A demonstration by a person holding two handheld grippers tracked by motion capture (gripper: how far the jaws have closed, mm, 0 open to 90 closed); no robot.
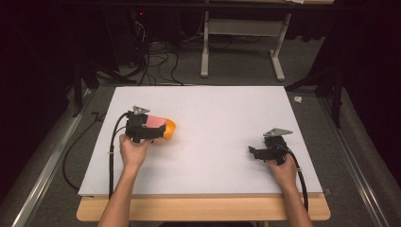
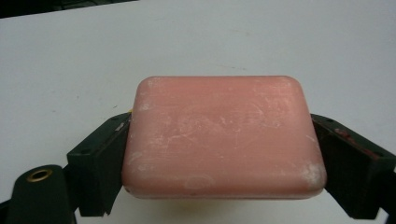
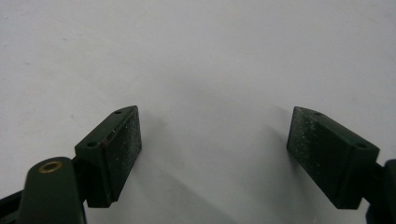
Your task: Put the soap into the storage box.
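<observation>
1. Left gripper (image 1: 153, 128): held in the person's left hand (image 1: 132, 150) over the left part of the white table (image 1: 222, 118). Its jaws pinch a pink bar of soap (image 2: 223, 138) by its two short ends.
2. In the left gripper view, the soap lies flat between the two black pads, one pad pressed on each end, its broad scuffed face turned up to the camera. The bar spans the whole gap.
3. In the high view, the soap (image 1: 154, 121) sits at the gripper's front end, directly beside an orange bowl-like object (image 1: 169, 129). Whether the soap touches the orange object cannot be told.
4. Right gripper (image 1: 254, 152): held in the right hand (image 1: 282, 171) at the right part of the table, well apart from the soap. Its jaws stand spread wide over bare white surface, nothing between them.
</observation>
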